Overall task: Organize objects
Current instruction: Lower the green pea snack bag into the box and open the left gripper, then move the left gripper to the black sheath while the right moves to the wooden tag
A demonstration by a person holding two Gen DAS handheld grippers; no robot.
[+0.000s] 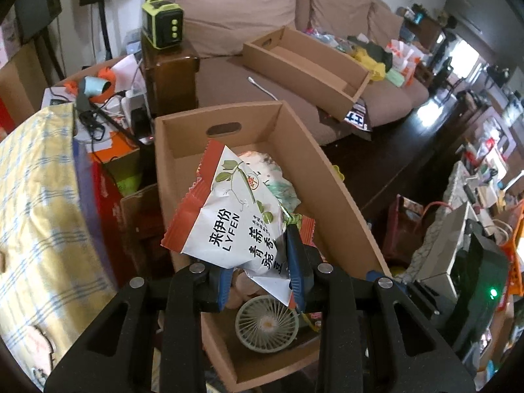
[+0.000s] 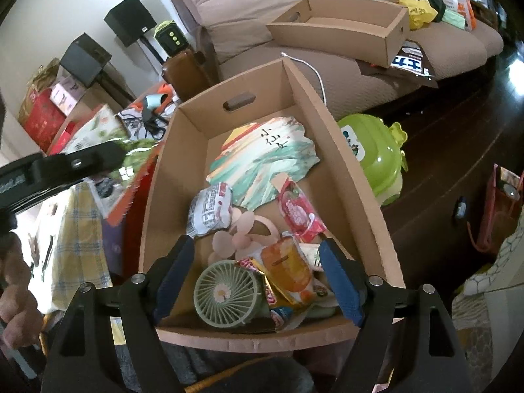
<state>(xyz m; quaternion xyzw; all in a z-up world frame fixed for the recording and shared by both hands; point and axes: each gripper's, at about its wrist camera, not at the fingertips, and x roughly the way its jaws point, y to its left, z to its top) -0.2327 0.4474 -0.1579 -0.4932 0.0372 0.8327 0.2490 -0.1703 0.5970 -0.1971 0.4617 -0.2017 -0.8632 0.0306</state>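
Observation:
A white snack bag (image 1: 226, 216) with red edges and green pea print hangs over the open cardboard box (image 1: 327, 190). My left gripper (image 1: 258, 255) is shut on the bag's lower corner. In the right wrist view the same bag (image 2: 108, 131) is blurred at the box's left side, under one black finger (image 2: 82, 162) of the left gripper. My right gripper (image 2: 255, 245) stands wide open over the near end of the box (image 2: 353, 177), with nothing pressed between its pads. Inside lie a green round fan (image 2: 226, 293), a pink fan (image 2: 242, 226), a painted paper fan (image 2: 265, 160) and several snack packets (image 2: 299, 213).
A second, shallow cardboard box (image 2: 344, 29) sits on the brown sofa (image 1: 235, 3). A green plastic container (image 2: 373, 160) lies on the dark floor right of the box. A yellow checked cloth (image 1: 36, 203) bulks on the left, and a person's hand (image 2: 16, 294) shows there.

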